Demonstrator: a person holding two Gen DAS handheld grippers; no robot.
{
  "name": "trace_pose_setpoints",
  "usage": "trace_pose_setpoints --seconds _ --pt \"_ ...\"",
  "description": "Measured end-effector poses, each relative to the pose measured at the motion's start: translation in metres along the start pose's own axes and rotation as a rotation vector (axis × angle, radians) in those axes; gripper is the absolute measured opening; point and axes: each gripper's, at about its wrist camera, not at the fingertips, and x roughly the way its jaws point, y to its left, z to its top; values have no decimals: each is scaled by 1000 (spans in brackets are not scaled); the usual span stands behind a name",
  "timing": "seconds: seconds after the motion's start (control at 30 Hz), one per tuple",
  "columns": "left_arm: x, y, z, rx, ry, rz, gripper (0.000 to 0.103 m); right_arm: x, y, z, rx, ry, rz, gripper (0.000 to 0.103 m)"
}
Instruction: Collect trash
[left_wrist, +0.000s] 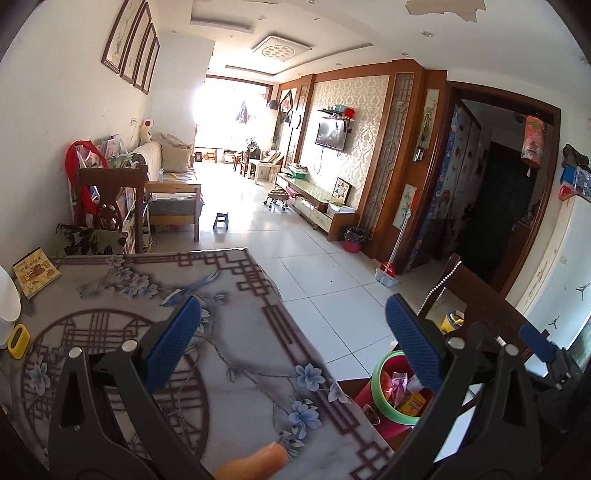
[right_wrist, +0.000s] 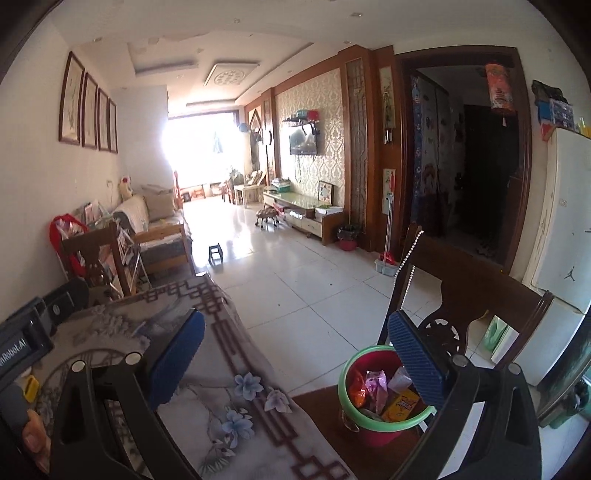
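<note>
Your left gripper (left_wrist: 291, 338) hangs wide and empty over the patterned table (left_wrist: 236, 354), whose visible top shows no litter. Your right gripper (right_wrist: 295, 352) is likewise spread, holding nothing, above the table edge. Rightmost, the red bucket (right_wrist: 380, 424) sits on a chair seat (right_wrist: 321, 410) beside the table, within easy reach, already holding wrappers (right_wrist: 376, 387).

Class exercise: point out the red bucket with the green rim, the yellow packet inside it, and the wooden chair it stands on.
Red bucket (right_wrist: 373, 434): right wrist view, red outer wall under the green rim.
Yellow packet (right_wrist: 400, 406): right wrist view, its printed face.
Wooden chair (right_wrist: 476, 291): right wrist view, the dark backrest panel.
</note>
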Motion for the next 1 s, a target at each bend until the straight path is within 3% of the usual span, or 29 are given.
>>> trace_pose_setpoints --seconds 0.5,1.0 --pt "-3 0 1 -4 -4 3 98 0 14 -3 -34 15 59 96" --pt "5 -1 -1 5 22 1 98 5 10 -2 -32 32 65 96"
